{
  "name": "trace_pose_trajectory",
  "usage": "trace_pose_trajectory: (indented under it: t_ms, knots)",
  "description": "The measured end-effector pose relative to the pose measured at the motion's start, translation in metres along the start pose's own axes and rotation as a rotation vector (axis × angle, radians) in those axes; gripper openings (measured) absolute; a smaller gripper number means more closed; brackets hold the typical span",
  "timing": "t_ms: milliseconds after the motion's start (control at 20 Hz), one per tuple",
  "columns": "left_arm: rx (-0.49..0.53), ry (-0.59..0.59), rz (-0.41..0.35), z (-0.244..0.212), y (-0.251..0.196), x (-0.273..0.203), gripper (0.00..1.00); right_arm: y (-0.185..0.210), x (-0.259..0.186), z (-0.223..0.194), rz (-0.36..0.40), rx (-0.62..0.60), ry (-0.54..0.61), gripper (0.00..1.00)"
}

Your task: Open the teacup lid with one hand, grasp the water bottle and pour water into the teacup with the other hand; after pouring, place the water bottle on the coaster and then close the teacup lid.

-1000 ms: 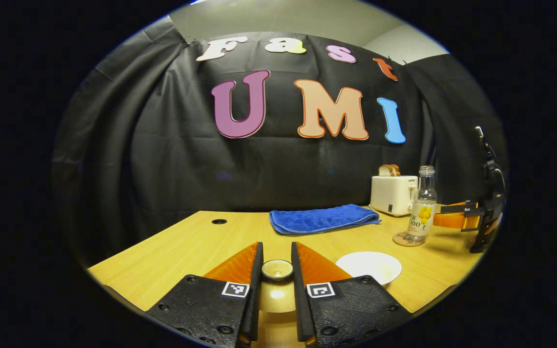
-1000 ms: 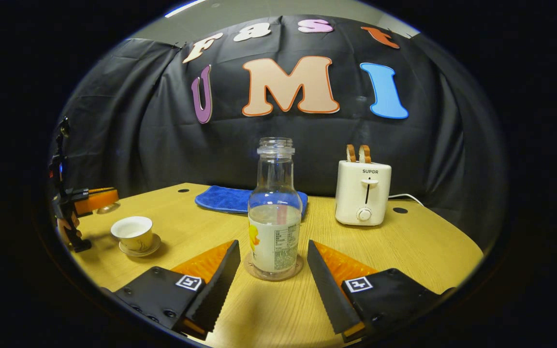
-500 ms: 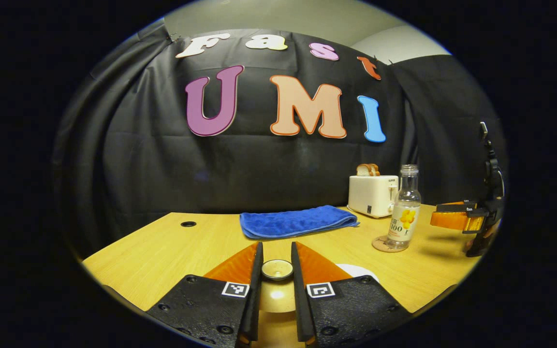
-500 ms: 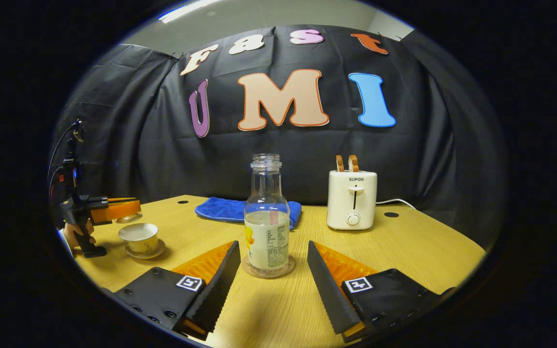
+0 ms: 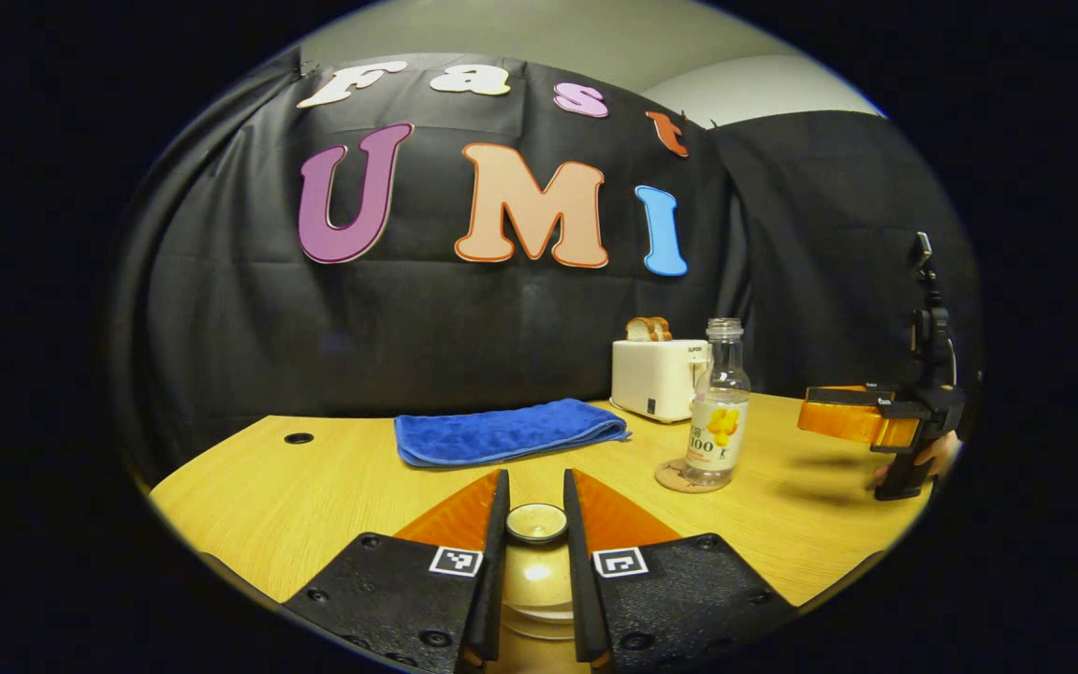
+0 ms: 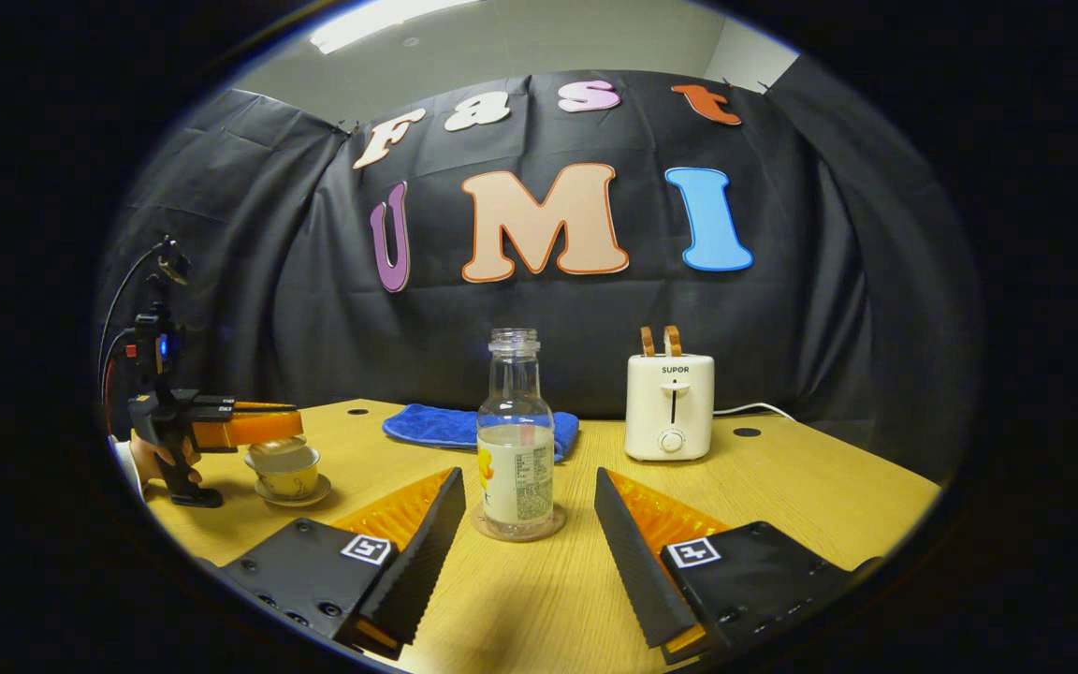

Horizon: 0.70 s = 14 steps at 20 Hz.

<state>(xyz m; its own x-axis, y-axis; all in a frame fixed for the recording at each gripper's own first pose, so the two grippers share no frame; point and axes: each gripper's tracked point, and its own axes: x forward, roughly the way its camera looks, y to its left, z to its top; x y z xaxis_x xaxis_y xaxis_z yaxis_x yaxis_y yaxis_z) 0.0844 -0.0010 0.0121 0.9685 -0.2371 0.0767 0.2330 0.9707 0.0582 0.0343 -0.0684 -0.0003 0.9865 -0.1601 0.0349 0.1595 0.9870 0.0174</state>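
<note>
We are setting the lid (image 5: 536, 523) back on the teacup (image 6: 285, 465), and doing it well means keeping the lid level, centring it over the rim before lowering, and letting go only once it is sitting flat; we judge that a tilted drop could chip the rim or leave the lid askew. The left gripper (image 5: 535, 524) is pinching the lid's knob between its 2 fingers, with the lid's dome just below and between them. In the right gripper view that gripper is reaching in level, held by a hand (image 6: 157, 460) low behind it, and the lid is sitting right at the cup's mouth; we cannot tell whether it is fully seated. The right gripper (image 6: 527, 510) is hovering low over the table (image 6: 810, 496) with its fingers spread wide, pinching nothing. The water bottle (image 6: 517, 438) is standing upright on the coaster (image 6: 485, 527) just ahead of them, between the tips and apart from both.
</note>
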Motion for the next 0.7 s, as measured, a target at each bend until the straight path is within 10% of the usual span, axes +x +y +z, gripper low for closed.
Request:
trace_pose_trajectory:
  t_ms: [700]
  knots:
    - [0.043,0.131,-0.056,-0.018,-0.013,0.003,0.34,0.001,-0.001,0.001,0.006,0.003,0.001,0.9]
